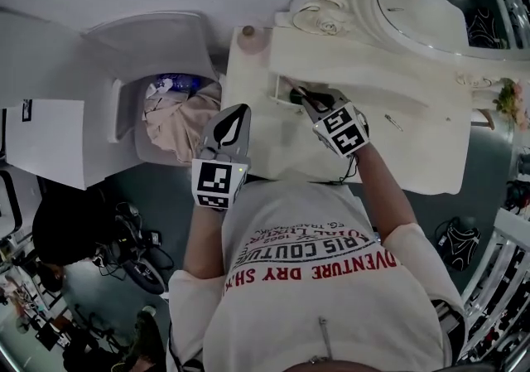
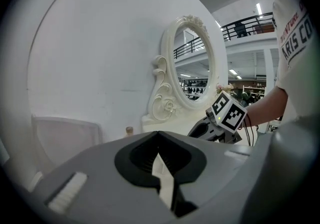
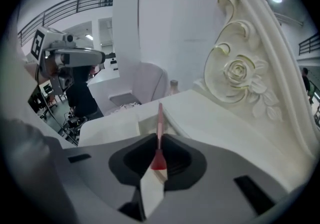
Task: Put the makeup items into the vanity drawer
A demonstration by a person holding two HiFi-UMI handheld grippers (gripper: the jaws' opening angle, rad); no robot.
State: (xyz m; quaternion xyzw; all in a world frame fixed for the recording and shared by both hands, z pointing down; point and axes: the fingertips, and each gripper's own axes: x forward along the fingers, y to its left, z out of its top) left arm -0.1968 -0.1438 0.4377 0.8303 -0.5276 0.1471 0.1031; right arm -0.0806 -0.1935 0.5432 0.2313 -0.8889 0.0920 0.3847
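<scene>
Makeup stick (image 3: pixel 159 118): slim and red-pink, pinched by the fingers (image 3: pixel 134 159) of the right gripper (image 3: pixel 158 154), which are closed on it.
Risk, slip: the grip takes only the lower end. The shaft is thin and probably smooth, so a tilt could let it pivot or slide out early.
Risk, snag: the long free end leads, so it may catch the drawer (image 1: pixel 280 85) rim and be levered sideways onto the worktop (image 1: pixel 406 151).
Stick vs fingers: it stands nearly upright between them, with most of its length projecting beyond the tips.
Stick vs drawer: it sits over the open drawer near the worktop's left back part, not yet released.
Left gripper (image 2: pixel 161 164): fingers together and empty, at the worktop's front left edge.
</scene>
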